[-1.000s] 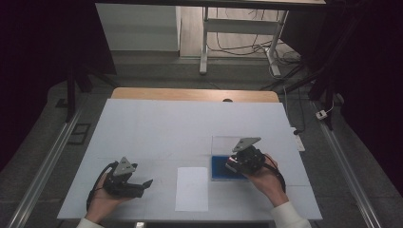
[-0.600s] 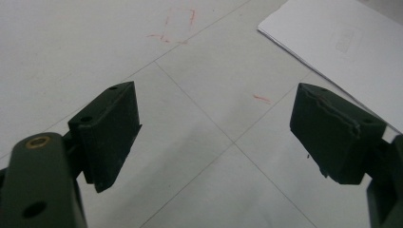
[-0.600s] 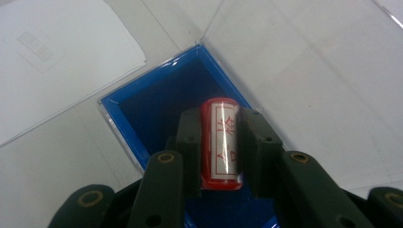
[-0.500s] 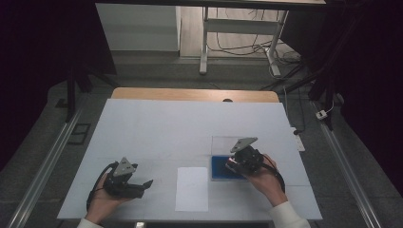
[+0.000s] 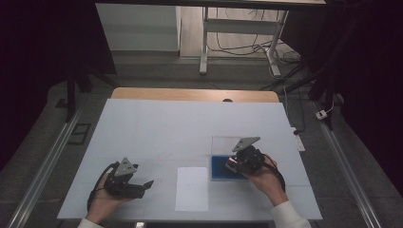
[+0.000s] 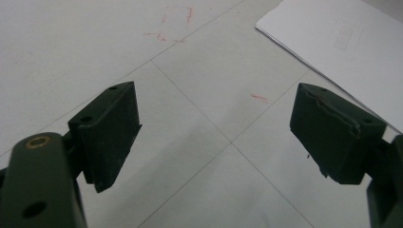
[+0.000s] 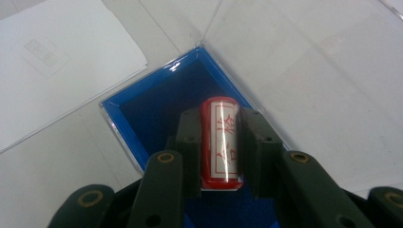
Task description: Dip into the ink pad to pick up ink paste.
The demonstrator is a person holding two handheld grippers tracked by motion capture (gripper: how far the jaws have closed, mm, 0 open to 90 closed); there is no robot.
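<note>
A red cylindrical stamp (image 7: 220, 142) with a white label and red characters sits between the jaws of my right gripper (image 7: 219, 116), which is shut on it. The stamp hangs over a blue box (image 7: 157, 111) with a clear lid opened flat beside it. From above, the right gripper (image 5: 236, 164) is over the blue box (image 5: 219, 167) at the table's front right. My left gripper (image 5: 148, 184) rests low at the front left, jaws wide apart and empty over the bare white table (image 6: 199, 142). A white sheet of paper (image 5: 192, 188) lies between the two grippers.
The white table top (image 5: 190, 128) has faint red marks (image 6: 176, 19) near the left gripper. The paper sheet (image 6: 342, 42) lies to its right, and also left of the box (image 7: 57, 66). A metal frame and cables (image 5: 237, 42) stand beyond the table's far edge.
</note>
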